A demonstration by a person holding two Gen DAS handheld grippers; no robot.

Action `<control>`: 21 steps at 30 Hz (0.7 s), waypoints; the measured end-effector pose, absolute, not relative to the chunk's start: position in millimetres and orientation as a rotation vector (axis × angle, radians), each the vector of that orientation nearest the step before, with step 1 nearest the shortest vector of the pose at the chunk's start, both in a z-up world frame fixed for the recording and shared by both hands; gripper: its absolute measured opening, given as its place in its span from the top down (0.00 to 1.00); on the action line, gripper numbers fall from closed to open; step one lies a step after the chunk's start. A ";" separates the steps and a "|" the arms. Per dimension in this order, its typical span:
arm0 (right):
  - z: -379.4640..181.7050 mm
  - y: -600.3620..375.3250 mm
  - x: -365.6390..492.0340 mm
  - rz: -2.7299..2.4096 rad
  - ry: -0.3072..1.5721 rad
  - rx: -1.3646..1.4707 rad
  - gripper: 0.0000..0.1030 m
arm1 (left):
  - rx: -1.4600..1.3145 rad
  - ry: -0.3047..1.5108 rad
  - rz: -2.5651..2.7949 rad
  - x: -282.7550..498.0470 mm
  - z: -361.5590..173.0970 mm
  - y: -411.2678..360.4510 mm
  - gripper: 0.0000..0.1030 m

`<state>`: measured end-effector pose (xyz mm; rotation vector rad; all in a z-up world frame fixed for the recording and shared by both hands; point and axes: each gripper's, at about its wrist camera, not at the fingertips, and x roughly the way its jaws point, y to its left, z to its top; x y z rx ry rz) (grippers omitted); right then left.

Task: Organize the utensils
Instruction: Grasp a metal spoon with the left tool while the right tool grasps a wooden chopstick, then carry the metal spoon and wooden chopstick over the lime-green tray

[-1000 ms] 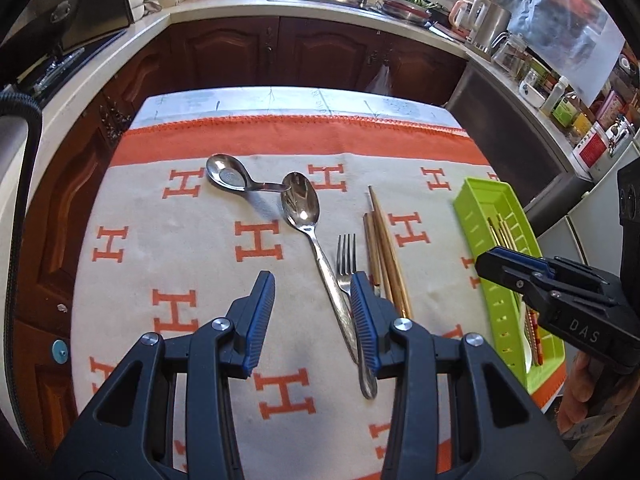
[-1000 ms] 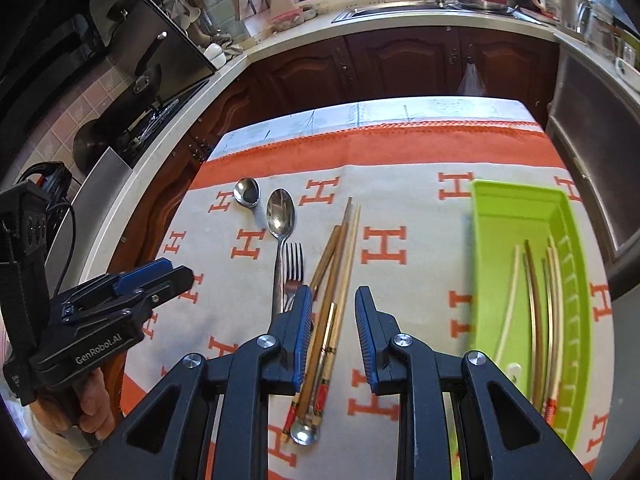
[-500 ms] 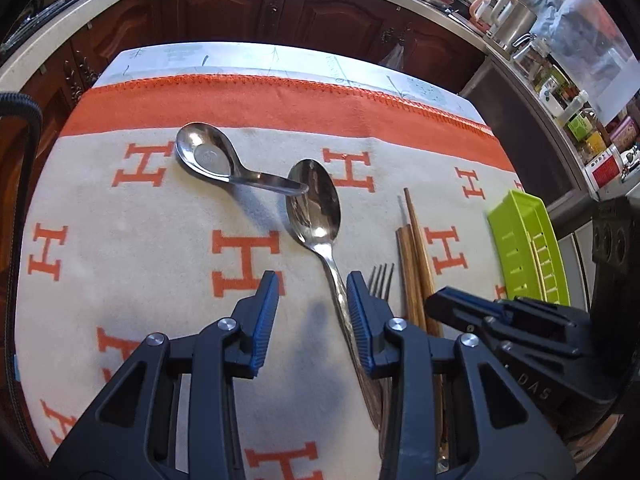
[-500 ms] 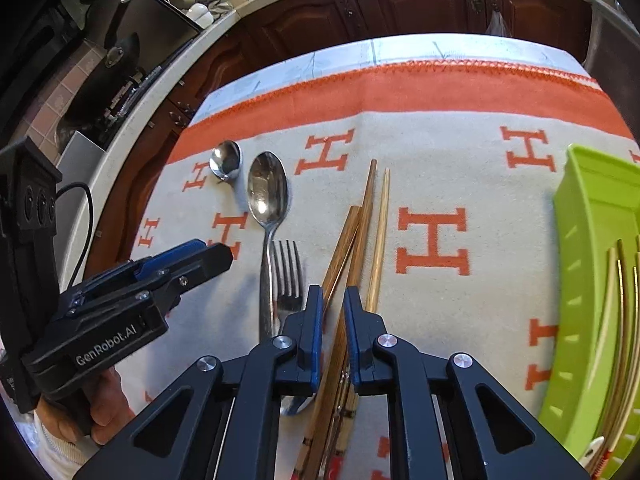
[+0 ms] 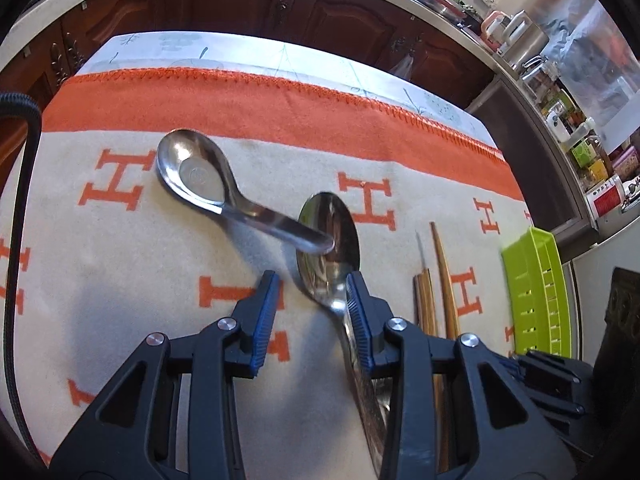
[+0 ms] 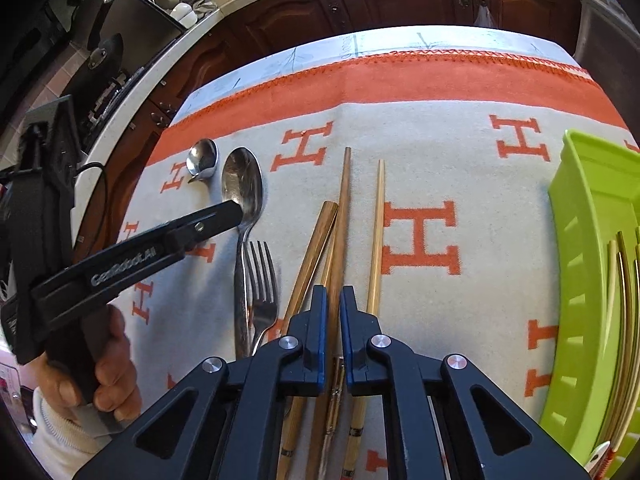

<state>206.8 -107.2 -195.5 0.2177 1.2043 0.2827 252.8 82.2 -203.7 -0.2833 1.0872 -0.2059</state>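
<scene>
The right gripper (image 6: 333,300) has its blue pads clamped on a dark brown chopstick (image 6: 342,216), which runs straight up between them; its jaws have just been closing, and only that stick sits in the narrow gap. Below the pads the stick is hidden under the gripper's black body. Just left of it lies a golden chopstick (image 6: 314,252) at a slant, and just right a paler chopstick (image 6: 377,240), both with their lower ends cut off by the gripper frame.

The left gripper (image 5: 312,300) stands partly open, with a clear gap between its pads. Its right pad sits at the neck of the big spoon (image 5: 330,236), but whether it touches the metal I cannot tell; the left pad is apart from it, over the cloth. The spoon's handle disappears under the right finger. A short soup spoon (image 5: 196,176) lies beyond, its handle end resting over the big spoon's bowl.

A fork (image 6: 262,276) lies beside the big spoon's handle; its own handle is hidden. All rest on a cream cloth (image 6: 420,152) with orange H marks. The green tray (image 6: 580,240) stands at the right, cut off by the picture edge, with a few thin sticks inside. A hand (image 6: 100,368) holds the left gripper's grip.
</scene>
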 end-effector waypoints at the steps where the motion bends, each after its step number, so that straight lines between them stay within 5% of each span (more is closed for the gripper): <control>1: -192.8 -109.8 204.2 0.285 1.194 0.229 0.94 | -0.280 1.074 -0.206 255.6 -204.5 80.6 0.69; 7: -173.9 -124.8 190.0 0.291 1.152 0.289 0.94 | -0.258 0.993 -0.216 266.4 -208.6 71.3 0.69; 12: -164.4 -136.8 181.9 0.294 1.134 0.332 0.94 | -0.300 0.949 -0.283 272.2 -217.2 66.1 0.94; 21: -157.1 -157.5 166.2 0.299 1.113 0.391 0.94 | -0.435 0.933 -0.344 260.9 -215.3 79.0 0.98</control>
